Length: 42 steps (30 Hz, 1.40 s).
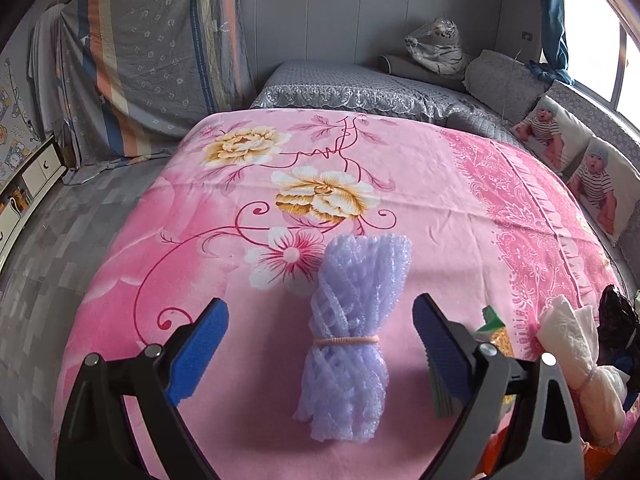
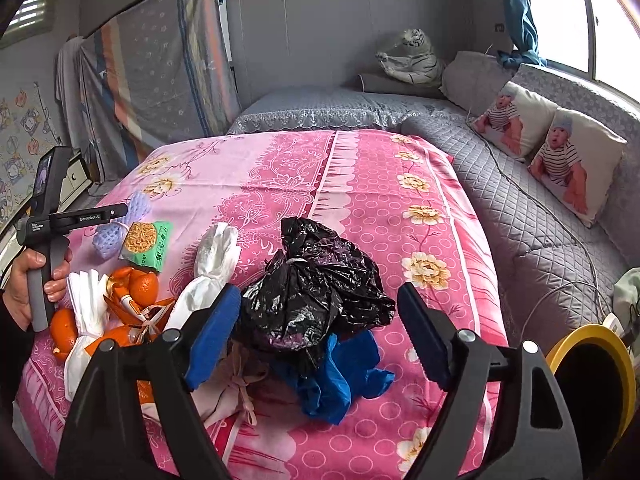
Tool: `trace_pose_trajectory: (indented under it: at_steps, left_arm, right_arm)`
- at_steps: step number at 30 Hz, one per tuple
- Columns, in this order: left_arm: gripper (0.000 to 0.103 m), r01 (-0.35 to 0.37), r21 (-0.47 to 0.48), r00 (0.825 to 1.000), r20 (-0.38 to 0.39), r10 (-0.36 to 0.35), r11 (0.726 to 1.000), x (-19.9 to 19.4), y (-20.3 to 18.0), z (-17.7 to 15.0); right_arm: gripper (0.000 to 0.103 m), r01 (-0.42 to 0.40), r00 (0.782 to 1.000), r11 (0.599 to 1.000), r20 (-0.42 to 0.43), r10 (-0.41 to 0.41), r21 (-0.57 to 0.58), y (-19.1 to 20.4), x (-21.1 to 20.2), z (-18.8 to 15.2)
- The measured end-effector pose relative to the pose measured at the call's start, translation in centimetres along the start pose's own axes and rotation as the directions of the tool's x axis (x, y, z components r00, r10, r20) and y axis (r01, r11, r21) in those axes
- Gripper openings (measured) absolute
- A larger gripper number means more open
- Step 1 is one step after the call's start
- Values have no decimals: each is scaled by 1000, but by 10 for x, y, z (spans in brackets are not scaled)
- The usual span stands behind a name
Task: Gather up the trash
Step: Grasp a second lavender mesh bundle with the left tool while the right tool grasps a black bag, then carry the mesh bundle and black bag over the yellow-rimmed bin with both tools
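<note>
Nearest the left tool (image 1: 320, 340), whose blue pads stand spread, a lilac foam net bundle tied with a rubber band (image 1: 350, 328) lies untouched between them on the pink flowered cloth (image 1: 440, 208) covering the surface. The right tool (image 2: 318, 326), also spread and gripping nothing, hangs over a crumpled black plastic bag (image 2: 316, 280) and blue plastic scrap (image 2: 344, 376). Only the right view shows the orange peels (image 2: 140, 288), green noodle packet (image 2: 146, 245), yellow-rimmed bin (image 2: 592, 376) beside the surface, and grey quilted sofa (image 2: 532, 216) beyond.

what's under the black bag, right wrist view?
A crumpled blue bag sticks out from under the near edge of the black bag, on the pink sheet. Whatever else lies beneath is covered.
</note>
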<state>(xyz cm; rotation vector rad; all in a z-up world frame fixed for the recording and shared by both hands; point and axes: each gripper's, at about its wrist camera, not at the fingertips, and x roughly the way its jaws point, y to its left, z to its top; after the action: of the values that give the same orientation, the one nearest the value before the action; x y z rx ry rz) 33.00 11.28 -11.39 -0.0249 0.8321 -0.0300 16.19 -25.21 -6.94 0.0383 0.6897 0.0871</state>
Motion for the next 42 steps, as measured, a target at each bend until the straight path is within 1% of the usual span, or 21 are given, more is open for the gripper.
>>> trace_pose_trajectory:
  at_steps: [2,6,8,10,11,12,13,14,15,17,18,19,20,23,26,29,34,35,36,42]
  left_arm:
    - [90,2,2,1000,-14,-2,1000,7,-1,1]
    - [90,-13,30,1000,-17,13,999,14,-7,2]
    - [87,-19,30,1000,-21,20,999,18,-7,3]
    - [78,-10,32,999,-35,11,999,22,-8,3]
    - [75,-10,38,999,-41,11,999,24,-9,2]
    - [68,-13,44,999,-48,15,999,26,-10,2]
    - [61,-12,50,998,-57,14,999,29,-10,0]
    - [58,-10,54,998,-68,13,999,32,-11,0]
    - [51,-13,56,997,-76,17,998,34,-11,-1]
    - [45,-22,56,997,-75,26,998,35,-10,-2]
    - [41,-19,52,997,-75,22,998,35,-9,-1]
    - [37,-17,48,997,-75,20,999,34,-8,-1]
    - [36,-15,43,997,-75,19,999,34,-7,-1]
    - [34,-10,33,997,-70,13,999,29,-5,0]
    - [33,-1,19,999,-50,2,1000,19,-2,3]
    - [33,12,0,1000,-24,-12,1000,6,1,7]
    - [33,18,-10,999,26,-18,1000,-20,3,12]
    - [33,22,-14,999,35,-21,1000,-26,4,13]
    - [33,25,-17,999,43,-24,1000,-31,4,14]
    - [33,31,-22,995,92,-29,999,-64,0,14]
  right_arm:
    - [77,5,1000,1000,-7,-5,-10,2,4,-1]
    - [76,3,1000,1000,-29,-3,4,-1,14,-1]
    - [76,4,999,1000,-40,-4,9,-2,18,-2]
    - [75,5,999,1000,-44,-4,11,-3,20,-2]
    - [73,2,999,1000,-48,-2,14,-4,21,-2]
    - [71,-3,999,1000,-54,4,20,-5,23,-3]
    - [68,-8,998,1000,-60,9,23,-6,25,-3]
    - [63,-12,998,1000,-66,13,23,-6,27,-3]
    - [60,-28,996,999,-81,31,28,-6,31,-4]
    - [48,-42,995,999,-91,45,35,-7,32,-4]
    - [45,-56,993,998,-98,60,43,-7,34,-5]
    - [38,-68,992,996,-105,73,51,-8,35,-5]
    - [32,-78,991,995,-108,84,58,-8,35,-6]
    - [22,-89,991,994,-94,94,56,-8,31,-5]
    - [16,-105,990,993,-85,109,49,-8,24,-3]
    - [14,-115,990,992,-71,119,55,-9,15,-2]
    - [13,-129,992,990,0,129,60,-13,-15,3]
    - [13,-129,992,990,24,127,63,-15,-27,6]
    - [13,-129,992,990,24,127,63,-15,-27,6]
    - [13,-113,990,991,88,107,65,-21,-59,8]
